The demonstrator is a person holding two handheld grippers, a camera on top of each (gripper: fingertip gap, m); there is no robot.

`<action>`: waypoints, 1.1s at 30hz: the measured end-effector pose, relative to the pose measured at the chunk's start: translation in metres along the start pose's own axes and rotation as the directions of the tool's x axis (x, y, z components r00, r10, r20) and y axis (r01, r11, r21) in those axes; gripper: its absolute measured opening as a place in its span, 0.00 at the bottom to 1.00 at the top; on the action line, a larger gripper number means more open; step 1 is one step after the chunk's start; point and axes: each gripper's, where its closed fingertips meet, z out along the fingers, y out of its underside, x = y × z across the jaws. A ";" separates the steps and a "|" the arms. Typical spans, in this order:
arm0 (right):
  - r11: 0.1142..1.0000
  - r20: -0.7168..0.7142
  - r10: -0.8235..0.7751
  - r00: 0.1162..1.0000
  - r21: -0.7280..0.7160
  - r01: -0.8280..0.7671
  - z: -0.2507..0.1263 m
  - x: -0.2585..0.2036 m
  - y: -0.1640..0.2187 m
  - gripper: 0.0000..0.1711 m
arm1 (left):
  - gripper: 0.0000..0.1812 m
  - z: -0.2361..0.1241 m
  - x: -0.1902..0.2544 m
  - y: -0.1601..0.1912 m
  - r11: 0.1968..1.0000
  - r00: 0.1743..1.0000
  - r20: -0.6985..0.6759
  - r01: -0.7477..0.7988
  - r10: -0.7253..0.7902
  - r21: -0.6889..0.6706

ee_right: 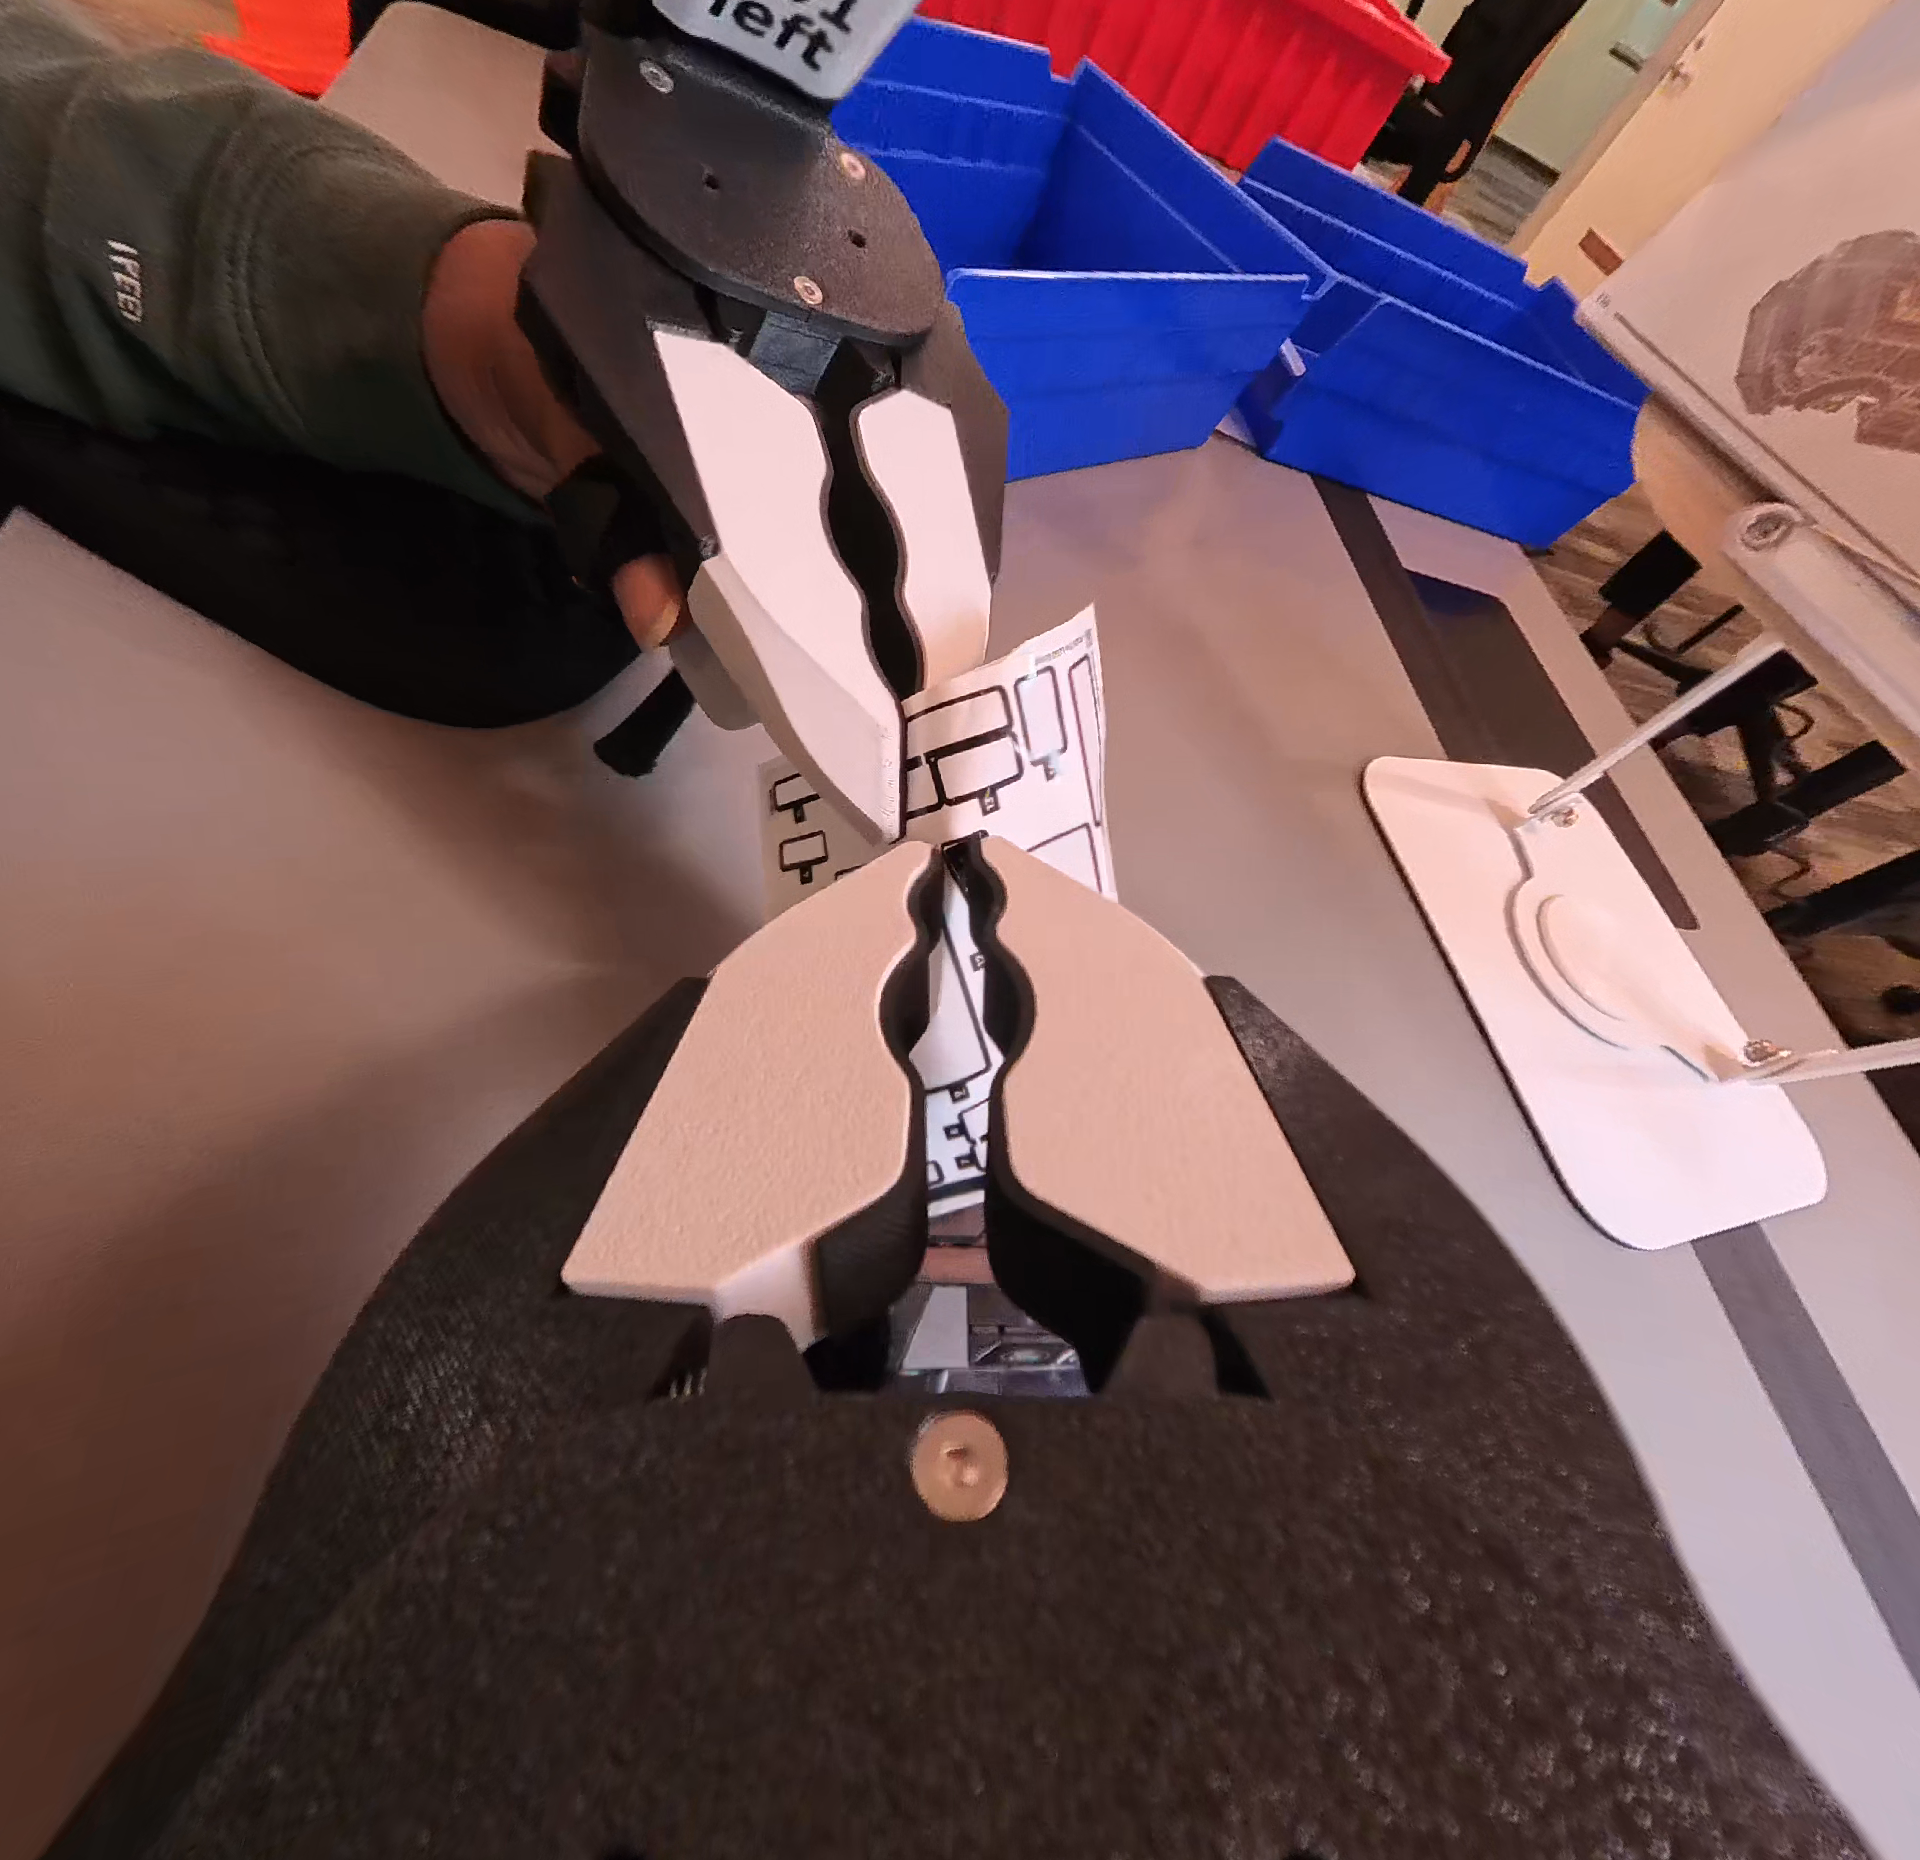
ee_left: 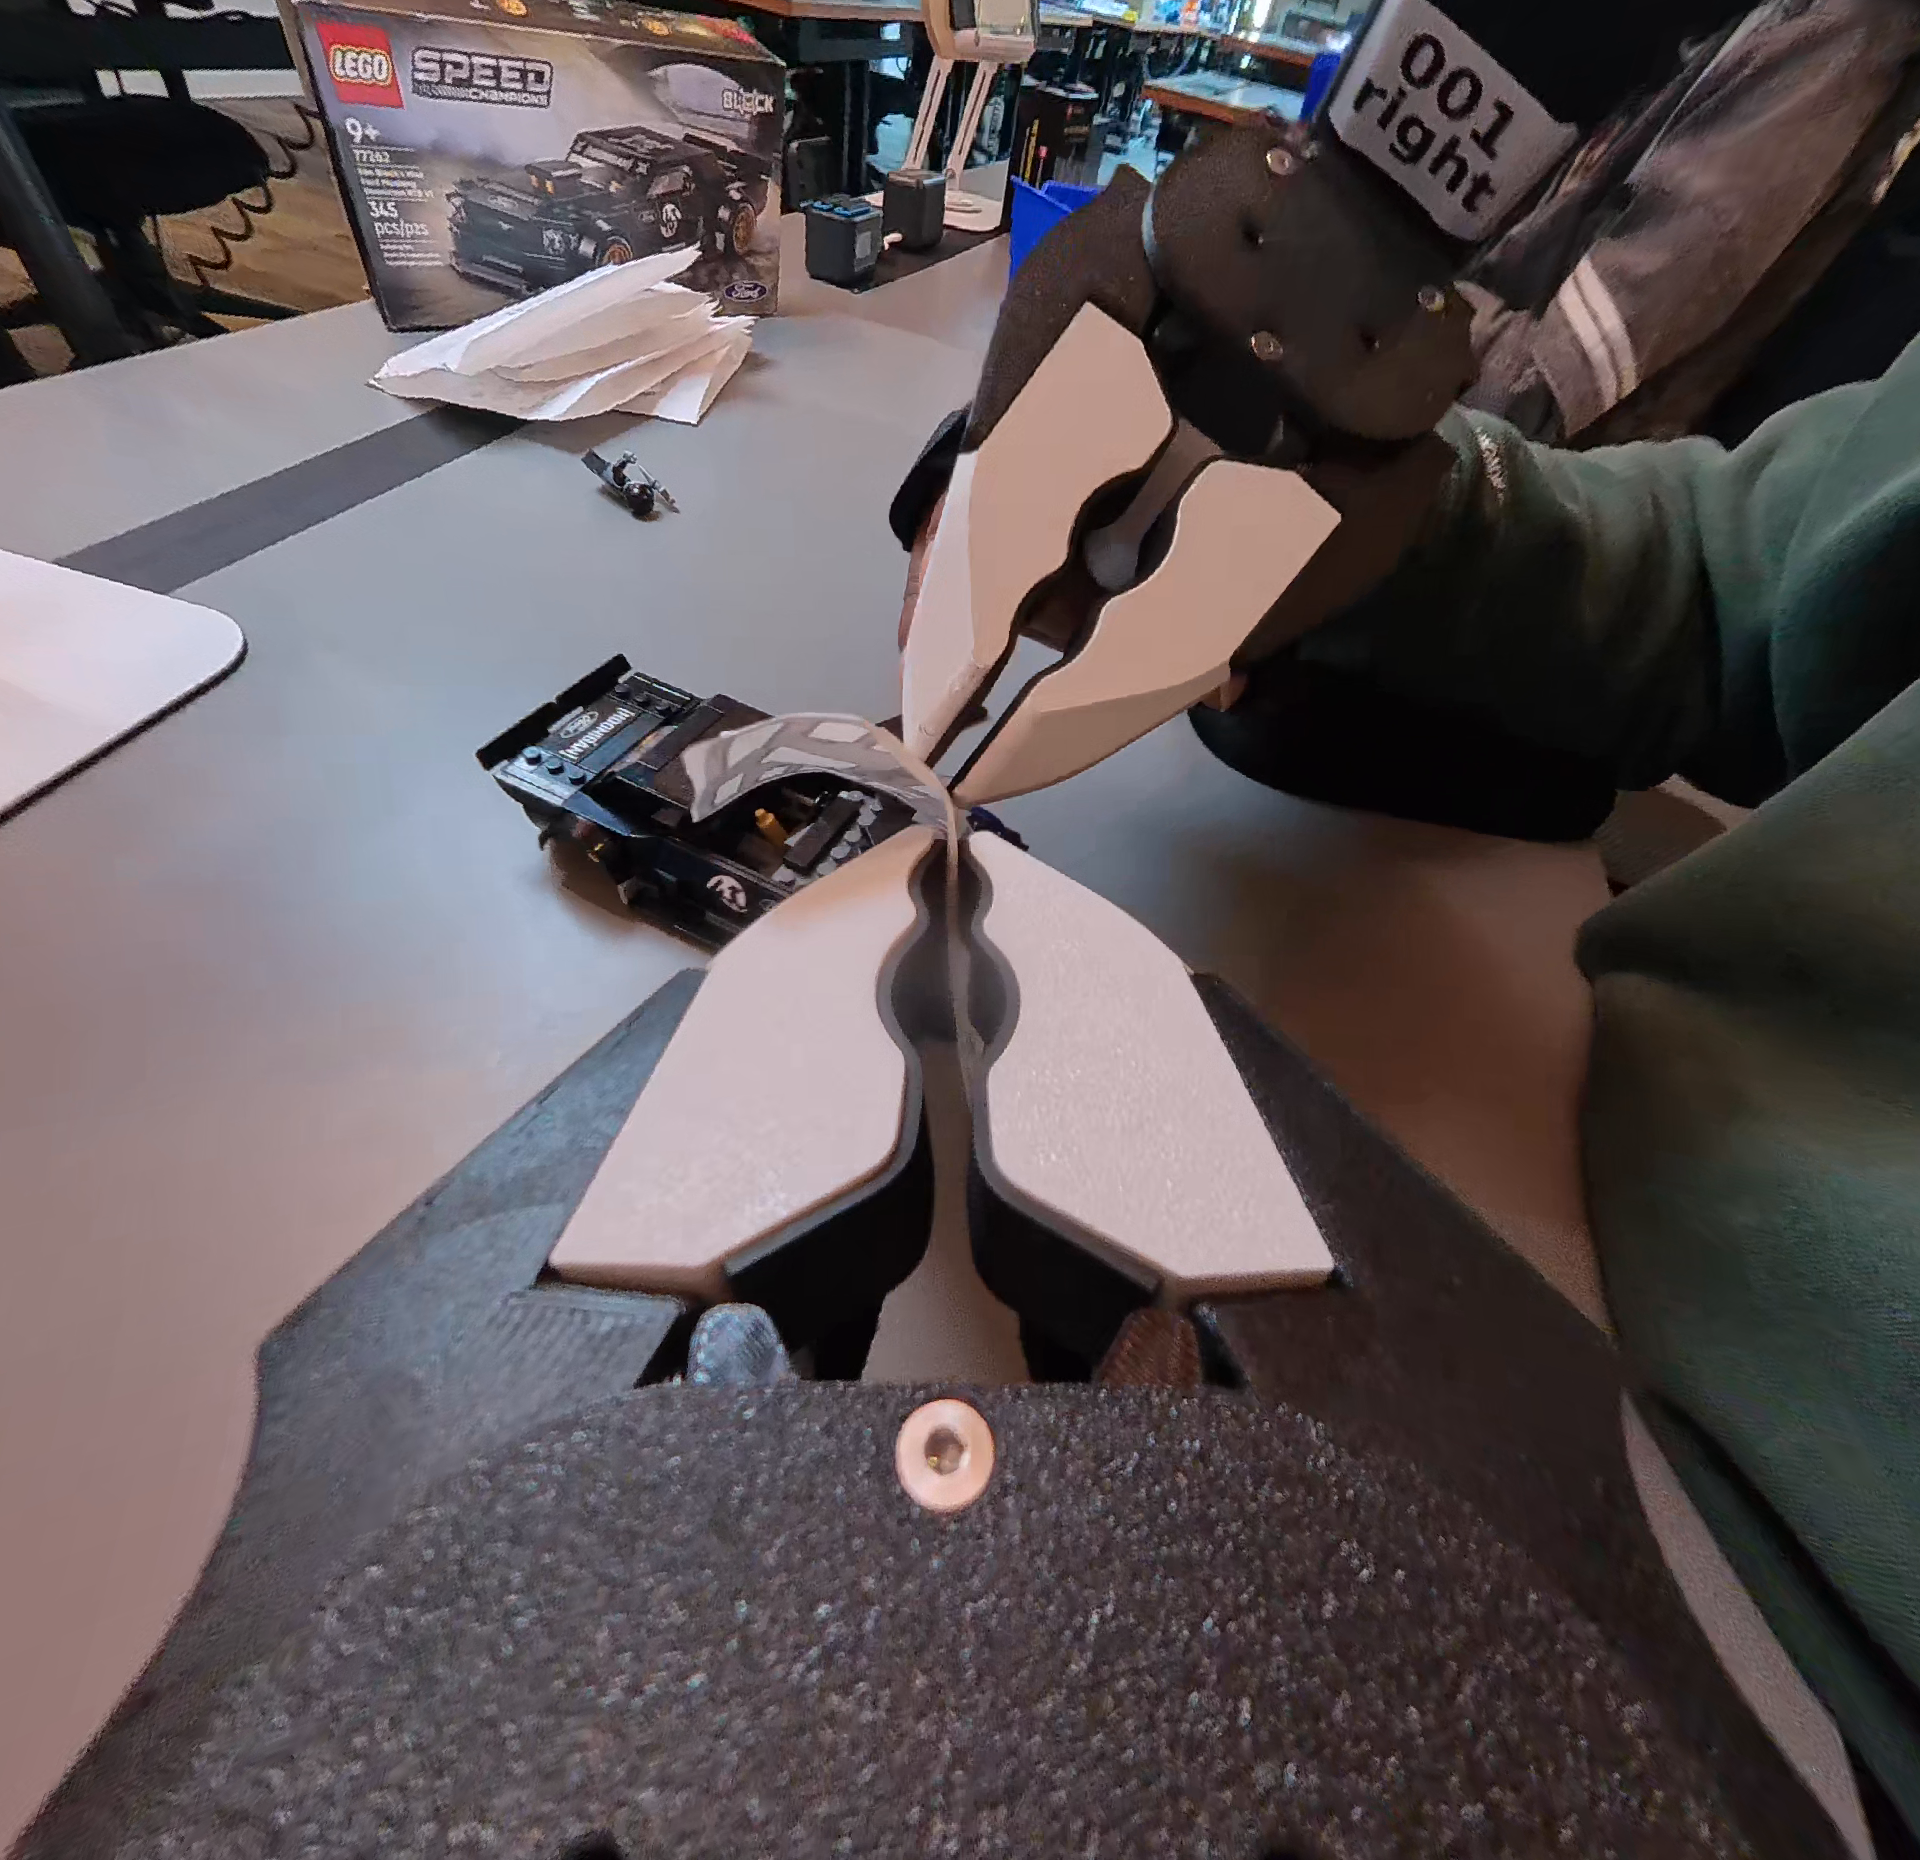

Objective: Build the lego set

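Note:
My left gripper [ee_left: 948, 842] is shut on a sticker sheet [ee_left: 800, 761] and holds it above the table; the sheet curls to the left over a black lego car [ee_left: 665, 802]. My right gripper [ee_left: 943, 771] comes in from the upper right, its tips pinched on the sheet's edge just above the left tips. In the right wrist view the right gripper [ee_right: 958, 846] is shut at the lower edge of the white sticker sheet [ee_right: 1039, 771], with the left gripper [ee_right: 891, 823] clamped on the sheet from above. The car does not show in this view.
The lego box [ee_left: 540, 148] stands at the back, with torn white paper bags [ee_left: 582, 356] and a small dark part [ee_left: 634, 485] before it. A white pad [ee_left: 94, 667] lies left. Blue bins [ee_right: 1143, 304], a red bin [ee_right: 1195, 34] and a white stand base [ee_right: 1590, 979] are on the right. Only a small space, under 4 cm, lies between the two pairs of fingers.

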 end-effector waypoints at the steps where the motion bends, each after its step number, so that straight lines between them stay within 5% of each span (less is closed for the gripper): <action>1: 1.000 0.009 0.013 1.000 -0.001 -0.013 0.000 0.000 0.000 0.02 | 0.00 0.000 0.000 0.000 1.000 1.000 0.009 -0.020 0.020 -0.007; 8: 0.999 0.040 0.033 0.999 -0.034 -0.032 0.001 -0.003 0.006 0.02 | 0.01 0.004 0.002 0.006 0.984 0.984 0.071 -0.160 0.165 -0.072; 33: 0.968 0.207 0.249 0.946 -0.029 -0.248 -0.004 -0.010 0.012 0.01 | 0.00 0.008 0.005 0.012 0.965 0.967 0.084 -0.229 0.241 -0.127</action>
